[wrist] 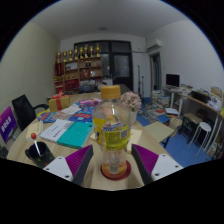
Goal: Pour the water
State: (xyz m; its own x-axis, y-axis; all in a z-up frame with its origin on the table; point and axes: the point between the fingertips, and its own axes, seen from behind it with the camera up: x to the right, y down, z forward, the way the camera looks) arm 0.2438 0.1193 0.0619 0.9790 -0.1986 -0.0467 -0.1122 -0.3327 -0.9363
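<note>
My gripper holds a clear bottle with a yellow label upright between its fingertips, and both purple pads press against its sides. Just below the bottle a clear glass stands on a round red coaster on the wooden table, between the two fingers. The bottle's base hangs right over the mouth of the glass and hides its rim. I cannot see any water flowing.
Books and papers lie on the table to the left, with a black pen holder and a laptop. A yellow box stands beyond the bottle. Shelves line the far wall; a desk and stool stand at the right.
</note>
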